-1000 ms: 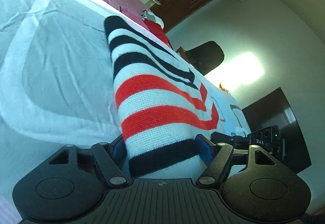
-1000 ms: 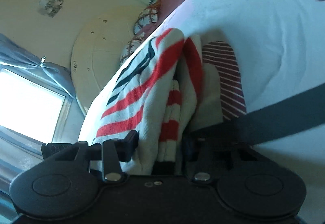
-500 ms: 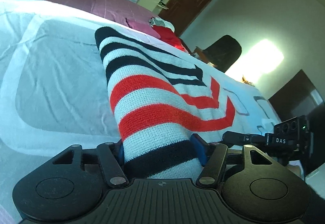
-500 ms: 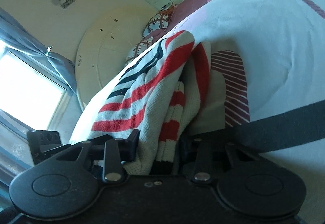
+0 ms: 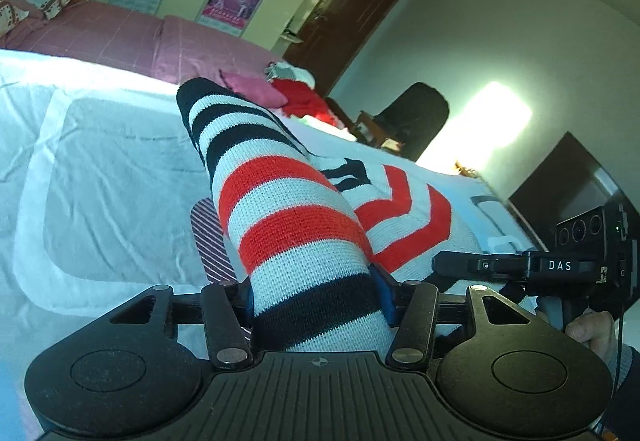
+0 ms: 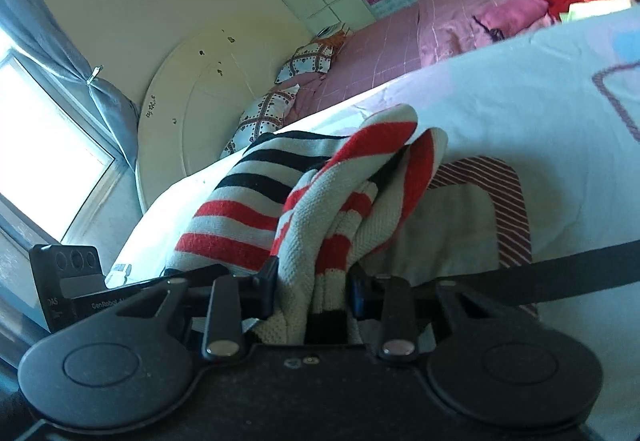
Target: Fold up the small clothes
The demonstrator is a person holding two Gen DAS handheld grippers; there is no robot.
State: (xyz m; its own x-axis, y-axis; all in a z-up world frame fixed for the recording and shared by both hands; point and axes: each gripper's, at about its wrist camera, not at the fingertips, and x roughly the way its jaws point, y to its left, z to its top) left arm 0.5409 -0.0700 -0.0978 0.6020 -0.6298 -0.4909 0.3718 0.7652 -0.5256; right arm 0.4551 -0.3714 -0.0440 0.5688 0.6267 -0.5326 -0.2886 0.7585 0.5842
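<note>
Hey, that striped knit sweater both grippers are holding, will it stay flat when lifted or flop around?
The striped knit sweater will probably flop: in the right wrist view it bunches into loose folds. It likely sags between the left gripper and right gripper, whose jaws are closing on it. The coarse ribbed knit probably resists slipping.

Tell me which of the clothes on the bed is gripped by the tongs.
The red, white and black striped sweater, pinched by both the left tongs and the right tongs, which are closing. The red garment lies untouched far behind.
</note>
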